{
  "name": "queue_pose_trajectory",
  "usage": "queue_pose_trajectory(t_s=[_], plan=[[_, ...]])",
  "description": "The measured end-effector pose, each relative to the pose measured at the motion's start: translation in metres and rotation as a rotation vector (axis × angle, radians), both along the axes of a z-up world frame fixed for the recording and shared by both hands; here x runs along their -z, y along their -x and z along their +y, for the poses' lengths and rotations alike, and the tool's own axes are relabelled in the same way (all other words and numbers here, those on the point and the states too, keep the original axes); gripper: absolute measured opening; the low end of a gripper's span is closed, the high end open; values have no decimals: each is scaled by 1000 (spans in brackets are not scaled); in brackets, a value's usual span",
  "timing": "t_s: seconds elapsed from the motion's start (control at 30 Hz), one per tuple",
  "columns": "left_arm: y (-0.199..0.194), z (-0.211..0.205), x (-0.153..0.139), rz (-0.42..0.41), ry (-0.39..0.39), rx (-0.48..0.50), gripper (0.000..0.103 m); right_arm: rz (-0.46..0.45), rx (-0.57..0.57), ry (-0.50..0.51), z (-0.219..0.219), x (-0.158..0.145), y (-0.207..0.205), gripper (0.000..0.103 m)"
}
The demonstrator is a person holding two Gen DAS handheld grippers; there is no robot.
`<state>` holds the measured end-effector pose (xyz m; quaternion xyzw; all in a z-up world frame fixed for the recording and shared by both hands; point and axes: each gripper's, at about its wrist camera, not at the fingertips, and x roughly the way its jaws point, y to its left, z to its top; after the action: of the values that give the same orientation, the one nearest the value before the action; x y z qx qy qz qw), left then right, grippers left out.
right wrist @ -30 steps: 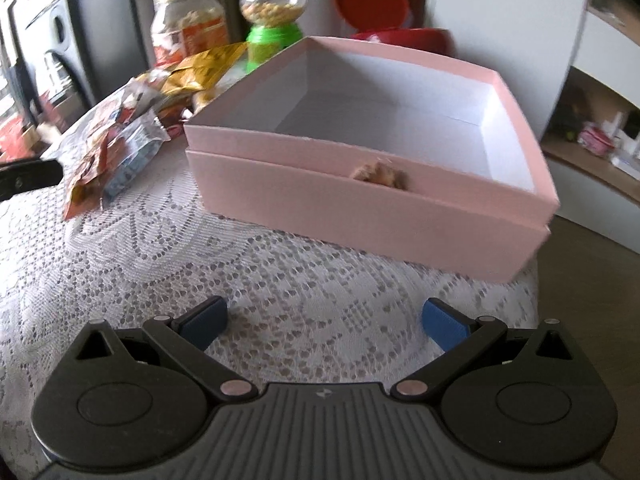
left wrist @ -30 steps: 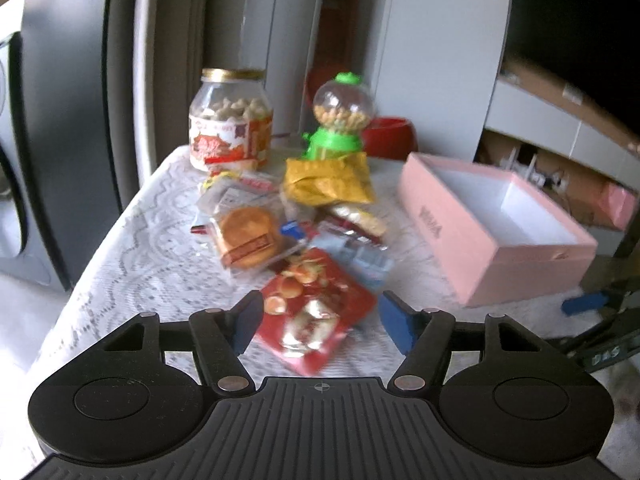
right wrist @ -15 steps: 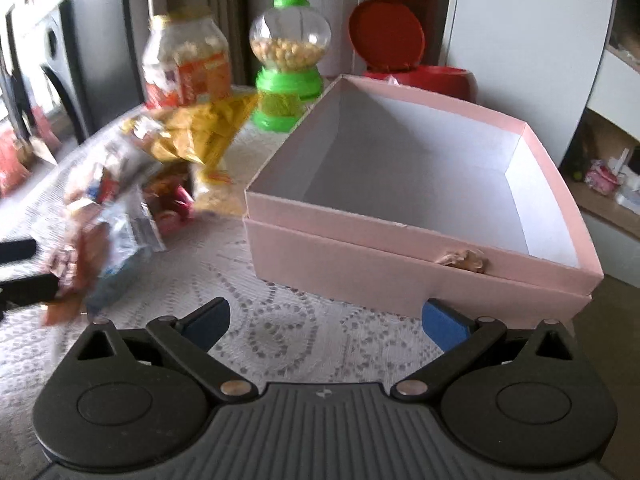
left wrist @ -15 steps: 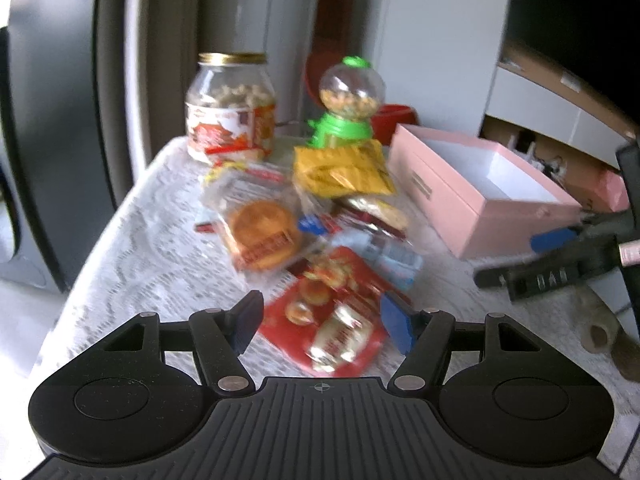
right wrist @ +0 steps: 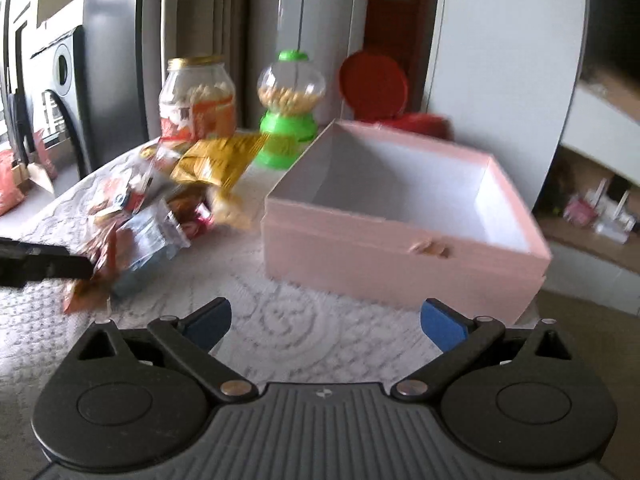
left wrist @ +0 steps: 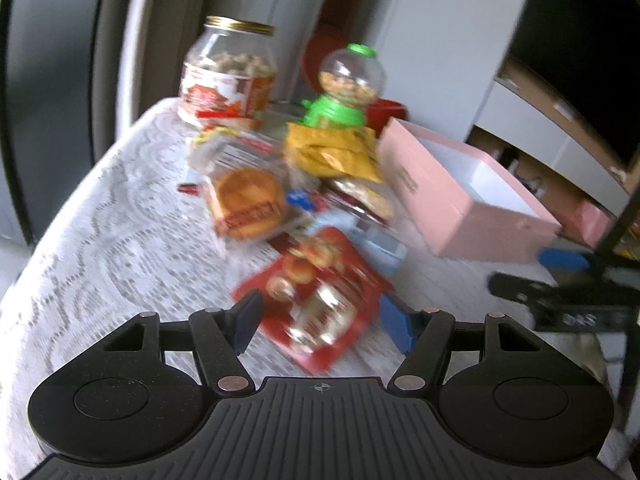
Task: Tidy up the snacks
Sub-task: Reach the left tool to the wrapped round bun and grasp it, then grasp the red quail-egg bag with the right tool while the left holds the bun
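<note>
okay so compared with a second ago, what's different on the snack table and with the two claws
The right claw has pulled back from the pink box, so the snack pile and jar now show in its view. The left claw has edged down over the red snack packet. Both claws are open as before, holding nothing. The packets, jar, candy dispenser and box have not moved.

Both grippers are angled down toward the table, jaws spread wide with nothing pinched. The left gripper [left wrist: 322, 320] sits low, its blue pads either side of a red packet [left wrist: 316, 300], while the right gripper [right wrist: 326, 320] hangs over bare cloth.
</note>
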<state>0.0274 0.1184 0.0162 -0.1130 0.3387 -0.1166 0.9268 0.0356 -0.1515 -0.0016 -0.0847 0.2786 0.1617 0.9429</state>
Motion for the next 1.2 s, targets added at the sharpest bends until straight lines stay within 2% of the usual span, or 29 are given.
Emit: queue_pose_trajectory(t_s=[0.2, 0.3, 0.43, 0.5, 0.57, 0.63, 0.73, 0.83, 0.93, 1.0, 1.07, 1.13, 1.2], plan=[[15, -10, -3, -5, -27, 49, 70, 55, -94, 0, 14, -5, 7, 102], [16, -7, -6, -27, -56, 28, 70, 59, -118, -7, 19, -3, 11, 102], [8, 5, -11, -39, -54, -26, 70, 74, -143, -25, 23, -3, 12, 102], [-2, 10, -21, -85, -90, -28, 70, 75, -156, -24, 25, -4, 14, 102], [-15, 10, -31, -145, -165, -13, 70, 70, -164, -15, 29, -3, 16, 102], [-33, 9, -41, -215, -280, 42, 70, 68, -168, -6, 30, -3, 19, 102], [-55, 2, -43, -261, -447, 193, 70, 76, -173, -2, 29, -1, 23, 101], [-69, -7, -33, -204, -598, 343, 71, 99, -176, 0, 25, 5, 24, 101], [-79, -12, -19, -143, -703, 365, 71, 112, -183, 10, 23, 10, 24, 101], [-85, -6, -12, -123, -692, 334, 71, 118, -188, 15, 23, 13, 24, 101], [-92, 0, -6, -99, -631, 293, 71, 127, -191, 12, 25, 14, 23, 101], [-104, 10, 0, -46, -515, 246, 69, 134, -194, 6, 27, 13, 24, 101], [-104, 24, -3, -14, -389, 195, 63, 131, -202, 3, 30, 10, 27, 101]])
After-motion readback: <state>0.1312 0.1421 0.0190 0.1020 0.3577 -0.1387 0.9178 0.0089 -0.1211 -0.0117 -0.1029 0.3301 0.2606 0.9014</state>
